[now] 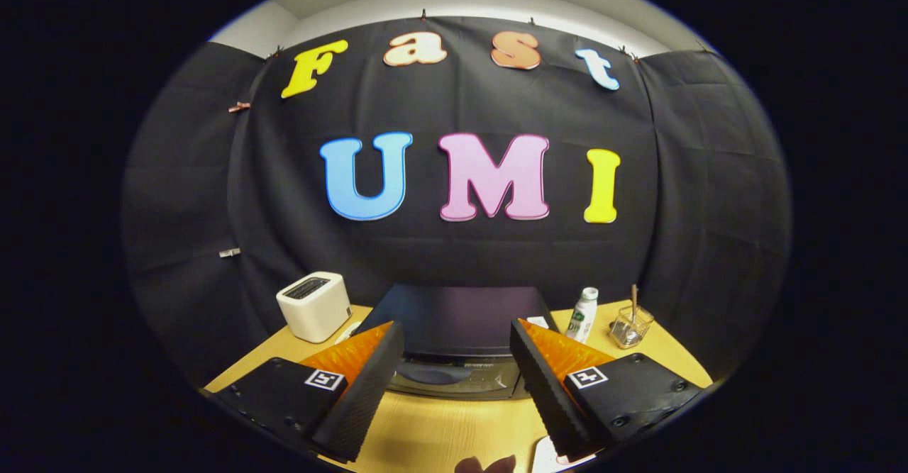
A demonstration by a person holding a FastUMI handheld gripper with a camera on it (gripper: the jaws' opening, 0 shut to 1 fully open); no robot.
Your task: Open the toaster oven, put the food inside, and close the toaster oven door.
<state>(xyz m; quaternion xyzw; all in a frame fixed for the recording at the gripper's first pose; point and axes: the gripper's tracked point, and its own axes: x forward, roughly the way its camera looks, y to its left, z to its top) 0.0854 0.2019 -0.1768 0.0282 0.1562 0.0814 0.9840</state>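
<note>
Tool (454, 359) level, fingers spread wide, before closed toaster oven (457, 338).

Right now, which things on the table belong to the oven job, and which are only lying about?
Job: black toaster oven, door shut; open hand-held gripper before it.
Lying about: white slot toaster; white plastic bottle; clear glass jar with stick.

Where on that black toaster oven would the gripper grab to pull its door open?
Probably the curved handle across the top of the toaster oven door, which looks shut. It is a wide bar facing the open gripper, so coming straight in from the front, a little above, with one finger over and one under, looks best.
</note>
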